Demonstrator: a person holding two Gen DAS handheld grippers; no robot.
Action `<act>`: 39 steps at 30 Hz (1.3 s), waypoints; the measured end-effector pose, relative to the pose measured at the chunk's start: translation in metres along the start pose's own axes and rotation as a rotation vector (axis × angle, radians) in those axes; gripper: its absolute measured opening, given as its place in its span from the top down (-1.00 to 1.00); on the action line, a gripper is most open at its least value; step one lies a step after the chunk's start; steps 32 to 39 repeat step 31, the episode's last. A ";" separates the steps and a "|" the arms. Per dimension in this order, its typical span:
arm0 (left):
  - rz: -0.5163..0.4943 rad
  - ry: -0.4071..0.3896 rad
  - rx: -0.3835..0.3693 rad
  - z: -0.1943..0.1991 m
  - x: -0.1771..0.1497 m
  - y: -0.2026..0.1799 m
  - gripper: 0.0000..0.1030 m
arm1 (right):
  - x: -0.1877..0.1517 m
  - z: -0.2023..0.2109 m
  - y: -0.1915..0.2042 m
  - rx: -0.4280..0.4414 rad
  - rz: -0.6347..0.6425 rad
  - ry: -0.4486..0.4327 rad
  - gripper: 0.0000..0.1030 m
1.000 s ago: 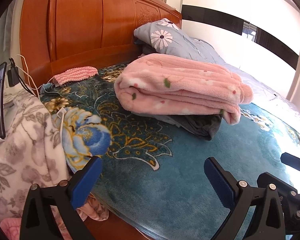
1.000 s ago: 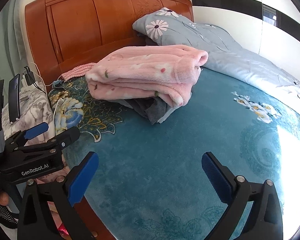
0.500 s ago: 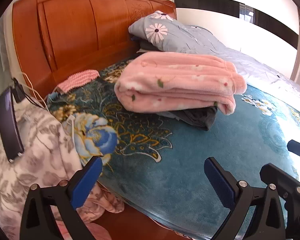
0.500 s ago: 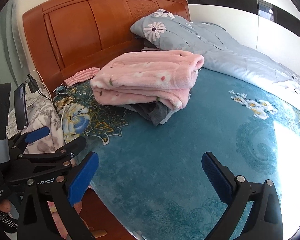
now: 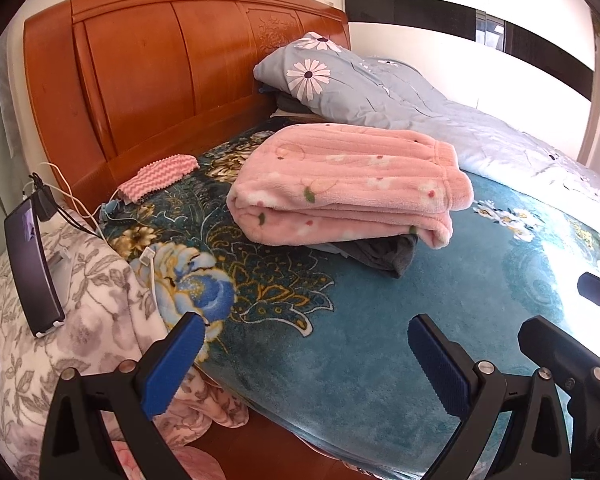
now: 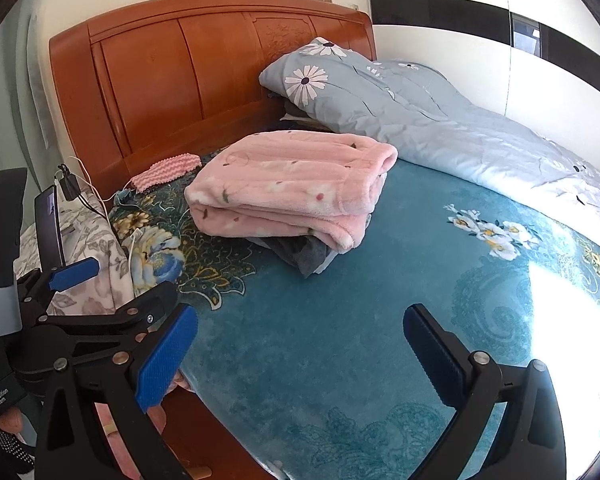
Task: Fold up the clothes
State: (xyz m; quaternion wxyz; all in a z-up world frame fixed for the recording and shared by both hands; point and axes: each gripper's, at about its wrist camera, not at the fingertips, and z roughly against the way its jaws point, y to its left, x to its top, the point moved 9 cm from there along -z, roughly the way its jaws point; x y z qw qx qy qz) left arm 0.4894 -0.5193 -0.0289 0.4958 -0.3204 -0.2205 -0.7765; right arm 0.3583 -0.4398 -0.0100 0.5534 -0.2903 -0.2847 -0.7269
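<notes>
1. Our left claw [image 5: 304,354] hangs spread wide and empty over the near edge of the bed [image 5: 360,344].
2. Our right claw [image 6: 300,346] is likewise spread apart, gripping nothing, above the teal bedcover.
3. Ahead of both claws, well apart from them, we see a folded pink blanket [image 5: 348,184] lying on a dark garment [image 5: 384,254].
4. Beyond the stack lies a grey flowered quilt [image 6: 400,112]; a phone [image 5: 32,268] stands left of our left claw.
</notes>
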 end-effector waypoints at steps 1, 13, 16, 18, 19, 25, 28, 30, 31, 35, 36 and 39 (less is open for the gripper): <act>-0.003 0.001 -0.002 0.001 0.000 -0.001 -1.00 | 0.000 0.001 -0.001 -0.003 -0.003 -0.001 -1.00; -0.001 -0.005 -0.012 0.006 0.004 -0.005 -1.00 | -0.001 0.008 -0.006 -0.031 -0.006 0.000 -1.00; 0.000 -0.006 -0.012 0.006 0.004 -0.005 -1.00 | -0.001 0.010 -0.007 -0.035 -0.009 -0.001 -1.00; 0.001 -0.006 -0.009 0.006 0.004 -0.005 -1.00 | -0.001 0.010 -0.007 -0.035 -0.012 -0.001 -1.00; 0.001 -0.005 -0.007 0.005 0.004 -0.005 -1.00 | -0.001 0.009 -0.007 -0.036 -0.012 0.000 -1.00; 0.002 0.002 -0.004 0.002 0.002 -0.005 -1.00 | -0.003 0.006 -0.008 -0.037 -0.017 0.010 -1.00; -0.007 -0.010 0.002 0.004 0.001 -0.006 -1.00 | -0.004 0.004 -0.008 -0.041 -0.016 0.015 -1.00; -0.012 -0.016 0.004 0.004 0.003 -0.006 -1.00 | -0.004 0.004 -0.009 -0.042 -0.019 0.016 -1.00; -0.013 -0.016 0.004 0.004 0.003 -0.006 -1.00 | -0.004 0.004 -0.009 -0.042 -0.021 0.016 -1.00; -0.013 -0.016 0.004 0.004 0.003 -0.006 -1.00 | -0.004 0.004 -0.009 -0.042 -0.021 0.016 -1.00; -0.013 -0.016 0.004 0.004 0.003 -0.006 -1.00 | -0.004 0.004 -0.009 -0.042 -0.021 0.016 -1.00; -0.013 -0.016 0.004 0.004 0.003 -0.006 -1.00 | -0.004 0.004 -0.009 -0.042 -0.021 0.016 -1.00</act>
